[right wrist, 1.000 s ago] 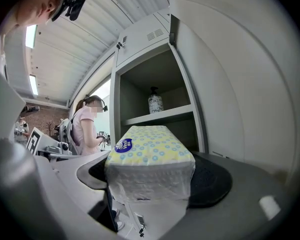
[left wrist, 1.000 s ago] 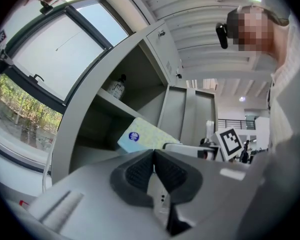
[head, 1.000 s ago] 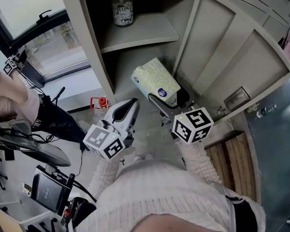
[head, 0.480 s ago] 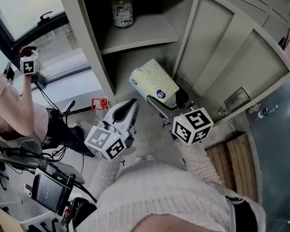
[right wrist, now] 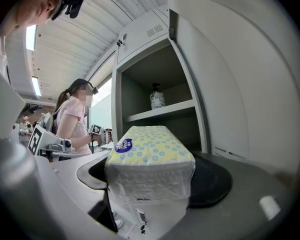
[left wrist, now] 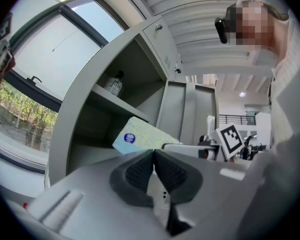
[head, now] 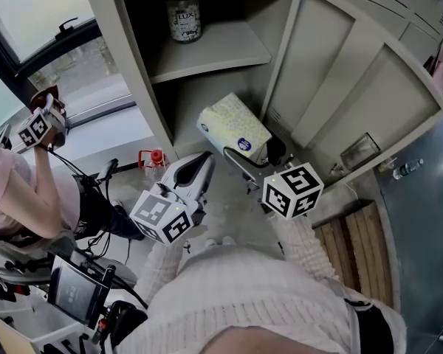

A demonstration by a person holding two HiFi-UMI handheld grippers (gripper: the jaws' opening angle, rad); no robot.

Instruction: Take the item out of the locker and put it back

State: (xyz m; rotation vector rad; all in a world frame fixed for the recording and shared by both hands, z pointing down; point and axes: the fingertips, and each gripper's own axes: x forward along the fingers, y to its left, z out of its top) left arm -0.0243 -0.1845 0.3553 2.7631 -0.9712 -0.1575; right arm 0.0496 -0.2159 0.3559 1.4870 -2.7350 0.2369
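A tissue pack (head: 232, 126) in clear wrap with yellow and blue dots is held at the mouth of the locker's lower compartment, below the shelf (head: 207, 54). My right gripper (head: 257, 153) is shut on its near end. In the right gripper view the pack (right wrist: 150, 159) fills the gap between the dark pads (right wrist: 212, 181). My left gripper (head: 204, 159) hangs to the left of the pack, outside the locker. It is shut with nothing in it, its pads (left wrist: 140, 171) pressed together. From the left gripper view the pack (left wrist: 140, 135) shows just beyond them.
A bottle (head: 185, 19) stands at the back of the upper shelf. The locker door (head: 354, 87) hangs open at the right. Another person (head: 29, 190) holding a marker cube stands at the left, with a red object (head: 155, 155) on the floor and a wooden slat panel (head: 351, 242) at the right.
The pack and my right gripper have shifted slightly left. The person at the left has raised and moved the hand with the marker cube. My left gripper has barely moved.
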